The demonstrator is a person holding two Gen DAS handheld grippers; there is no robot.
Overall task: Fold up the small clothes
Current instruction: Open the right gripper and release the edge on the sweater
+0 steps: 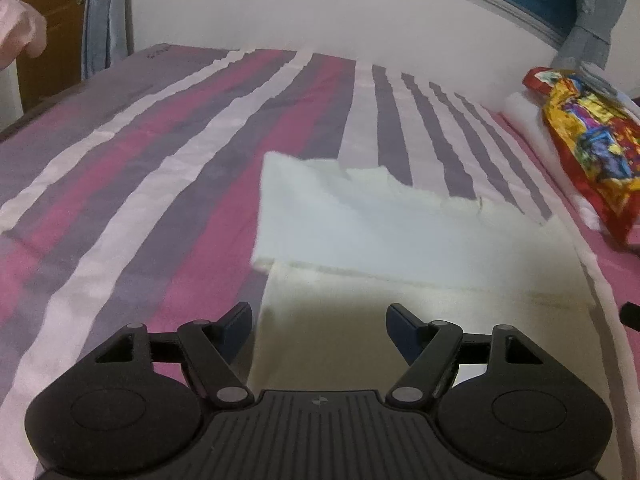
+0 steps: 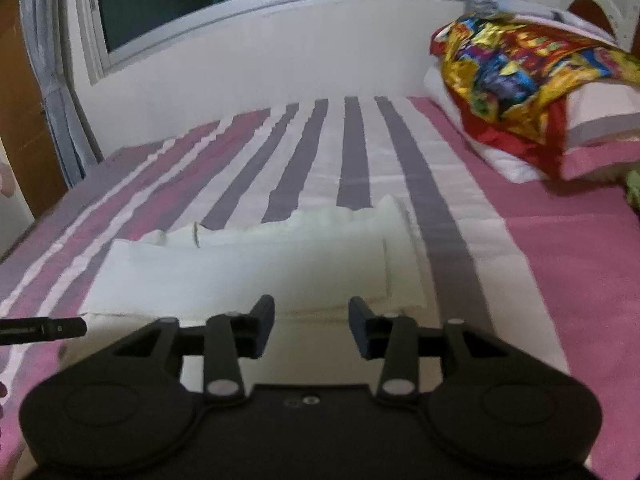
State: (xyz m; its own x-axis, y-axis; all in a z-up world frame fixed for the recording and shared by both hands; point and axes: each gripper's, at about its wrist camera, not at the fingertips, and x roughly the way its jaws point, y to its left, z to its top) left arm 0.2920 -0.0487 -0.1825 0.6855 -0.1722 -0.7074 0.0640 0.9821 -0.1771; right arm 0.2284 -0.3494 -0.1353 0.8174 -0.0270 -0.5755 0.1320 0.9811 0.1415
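A white garment [image 1: 380, 232] lies flat on the striped bedsheet [image 1: 160, 168], with its far part folded back over the near part. My left gripper [image 1: 320, 332] is open and empty, just above the garment's near left edge. In the right wrist view the same garment [image 2: 248, 268] lies ahead with a rumpled far edge. My right gripper [image 2: 312, 328] is open and empty over the garment's near edge. The tip of the other gripper [image 2: 60, 328] shows at the left edge.
A colourful red and yellow cloth [image 2: 516, 68] lies over white pillows [image 2: 596, 120] at the right of the bed. It also shows in the left wrist view [image 1: 588, 140]. A wall with a window [image 2: 180, 0] is behind the bed. A wooden door [image 1: 48, 20] is at far left.
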